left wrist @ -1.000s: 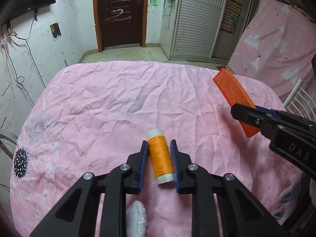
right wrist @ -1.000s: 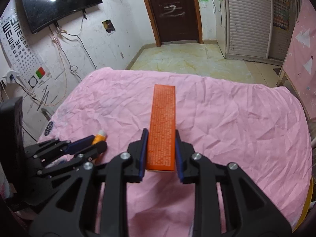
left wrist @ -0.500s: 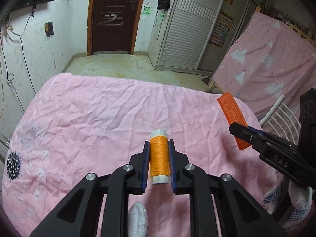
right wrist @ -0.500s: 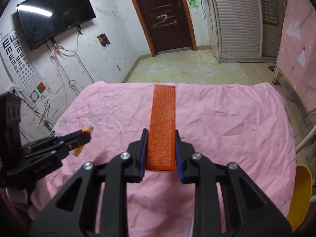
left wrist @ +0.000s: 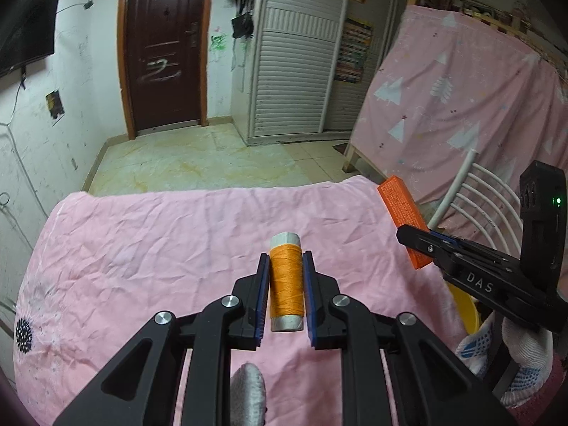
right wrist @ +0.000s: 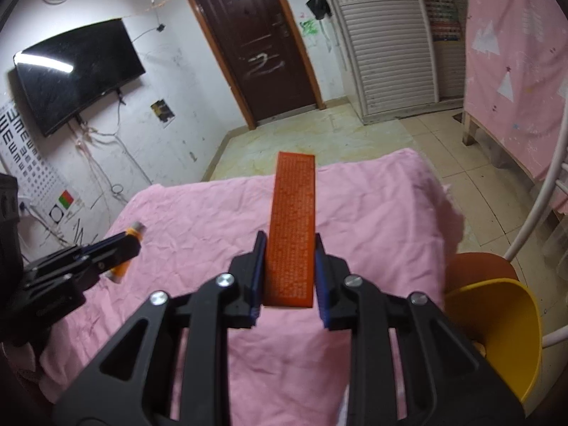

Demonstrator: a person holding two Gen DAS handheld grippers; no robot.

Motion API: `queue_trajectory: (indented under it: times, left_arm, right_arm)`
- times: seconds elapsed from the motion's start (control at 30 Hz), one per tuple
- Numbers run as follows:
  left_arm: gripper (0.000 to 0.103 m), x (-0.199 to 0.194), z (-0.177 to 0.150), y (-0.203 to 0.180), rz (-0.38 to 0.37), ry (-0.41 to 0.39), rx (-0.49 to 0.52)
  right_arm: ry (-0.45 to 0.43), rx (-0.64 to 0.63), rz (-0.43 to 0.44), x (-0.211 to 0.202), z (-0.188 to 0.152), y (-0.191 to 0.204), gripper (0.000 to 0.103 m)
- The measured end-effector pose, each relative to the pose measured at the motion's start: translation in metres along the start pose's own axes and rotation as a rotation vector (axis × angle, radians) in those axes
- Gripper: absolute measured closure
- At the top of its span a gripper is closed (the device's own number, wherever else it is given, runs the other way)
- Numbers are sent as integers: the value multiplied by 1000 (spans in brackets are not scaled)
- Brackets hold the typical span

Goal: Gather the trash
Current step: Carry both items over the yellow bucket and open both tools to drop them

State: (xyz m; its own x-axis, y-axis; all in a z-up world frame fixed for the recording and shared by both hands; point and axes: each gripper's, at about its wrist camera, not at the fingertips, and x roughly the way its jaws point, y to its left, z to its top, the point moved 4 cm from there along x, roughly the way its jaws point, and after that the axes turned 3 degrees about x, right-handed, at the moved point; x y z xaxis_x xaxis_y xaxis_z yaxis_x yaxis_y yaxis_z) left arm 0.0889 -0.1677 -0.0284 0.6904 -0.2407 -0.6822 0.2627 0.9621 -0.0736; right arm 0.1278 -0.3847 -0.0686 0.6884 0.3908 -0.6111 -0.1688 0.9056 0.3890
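My left gripper [left wrist: 285,266] is shut on an orange thread spool [left wrist: 286,284] with white ends and holds it above the pink table cloth [left wrist: 159,241]. My right gripper [right wrist: 288,245] is shut on a long flat orange box [right wrist: 293,227] and holds it over the cloth's right part. The box also shows at the right in the left wrist view [left wrist: 403,213], held in my right gripper [left wrist: 419,238]. The spool [right wrist: 122,269] and my left gripper [right wrist: 120,245] show at the left in the right wrist view.
A yellow bin [right wrist: 504,326] stands low to the right of the table, beside a white chair frame [right wrist: 546,191]. A dark door [right wrist: 259,46], a wall TV [right wrist: 71,71], a slatted wardrobe [left wrist: 294,78] and a pink-draped frame [left wrist: 461,106] surround the table.
Both grippers have lifted and moved right with their loads. The left gripper closed fully on the spool. The yellow bin has come into view at the right.
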Motion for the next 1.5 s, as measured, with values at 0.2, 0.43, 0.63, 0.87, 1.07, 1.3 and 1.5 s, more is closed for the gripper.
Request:
queue_trajectory:
  times: [0.2,0.43,0.63,0.87,1.07,1.3,1.5]
  left_arm:
    - [95,2,9,-43,-44,-6,59]
    - [95,5,19,-94,-98,-18,128]
    - [95,14,20,-138,-176,-23,177]
    - [95,28,20,-182,-248,-21,221]
    - [95,41,16,-219,-284,-7,267]
    - [95,54,8,-255,-319,11,310]
    - [94,59,3,-272,-328,11,334]
  right_arm:
    - [-56,63,-33,-29,-1,-40,80]
    - [-110,144,-78,-58,-4,-89,80]
    - [-130,214,-111,-73,-17,-130,80]
    - [-146,282,-135,-84,-31,-168,79]
    - [-156,328,-159,-93,-44,-197,79]
    - [-149,361,-173,-94,-54,-217,79]
    - [-142,380,-177,-93,-61,-230,79]
